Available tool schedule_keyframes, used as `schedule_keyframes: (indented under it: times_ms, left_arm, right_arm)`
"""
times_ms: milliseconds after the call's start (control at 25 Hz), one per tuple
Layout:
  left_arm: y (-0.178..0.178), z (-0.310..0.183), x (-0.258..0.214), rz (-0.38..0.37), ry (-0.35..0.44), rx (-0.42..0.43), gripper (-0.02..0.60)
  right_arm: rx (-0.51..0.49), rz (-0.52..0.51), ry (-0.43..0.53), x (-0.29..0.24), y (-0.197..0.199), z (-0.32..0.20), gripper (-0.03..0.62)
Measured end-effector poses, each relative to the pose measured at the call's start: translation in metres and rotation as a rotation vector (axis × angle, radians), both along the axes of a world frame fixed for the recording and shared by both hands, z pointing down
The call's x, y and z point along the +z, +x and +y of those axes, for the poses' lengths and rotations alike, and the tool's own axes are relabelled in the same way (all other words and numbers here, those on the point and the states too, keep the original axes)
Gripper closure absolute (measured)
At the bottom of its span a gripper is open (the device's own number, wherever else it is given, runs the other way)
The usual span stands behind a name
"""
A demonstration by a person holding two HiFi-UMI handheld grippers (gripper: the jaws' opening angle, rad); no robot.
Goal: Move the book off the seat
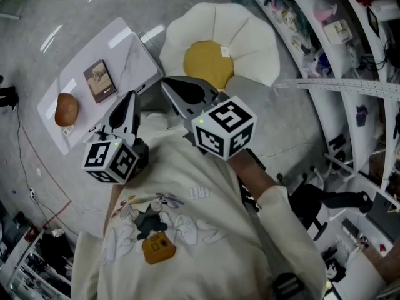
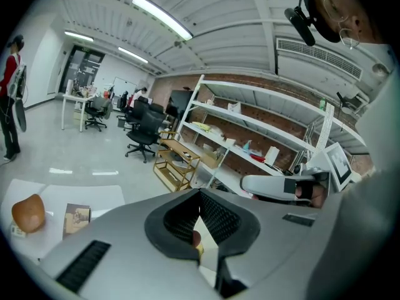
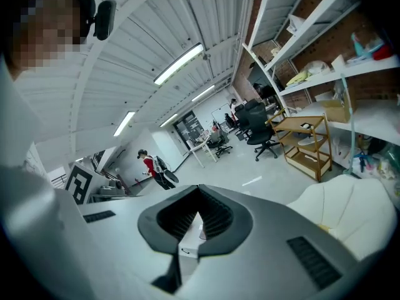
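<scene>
Jaws of left gripper (image 2: pixel 200 195) and right gripper (image 3: pixel 199 191) sit together, both empty, close to our chest. Book (image 1: pixel 99 80) lies on the table (image 1: pixel 125 42) beside a bun (image 1: pixel 66 109), well apart from the seat (image 1: pixel 250 36). Risk, we judge: a careless swing knocks either off the table's edge. No containers nearby.

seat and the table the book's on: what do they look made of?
Seat: soft stuffed fabric, matte cream petals round a yellow centre; the puffy, seamed lobes suggest a cushion. Table: hard, smooth white top, fairly glossy, since it shows bright light streaks; probably laminate or plastic.
</scene>
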State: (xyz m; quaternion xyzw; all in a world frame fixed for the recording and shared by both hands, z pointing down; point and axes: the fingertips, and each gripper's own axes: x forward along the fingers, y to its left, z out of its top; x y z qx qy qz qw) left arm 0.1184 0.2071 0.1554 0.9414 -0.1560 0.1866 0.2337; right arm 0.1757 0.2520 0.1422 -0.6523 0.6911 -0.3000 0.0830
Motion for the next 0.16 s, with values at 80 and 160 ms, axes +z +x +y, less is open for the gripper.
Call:
schedule_keyframes:
  times_ms: [80, 160]
  left_arm:
    - [0.0008, 0.0023, 0.0012, -0.003, -0.001, 0.003, 0.571]
    - [0.0014, 0.0042, 0.0022, -0.004, -0.005, 0.007, 0.571]
  right_arm:
    - [0.016, -0.011, -0.013, 0.006, -0.0048, 0.007, 0.585]
    - [0.026, -0.014, -0.028, 0.0115, -0.009, 0.0122, 0.585]
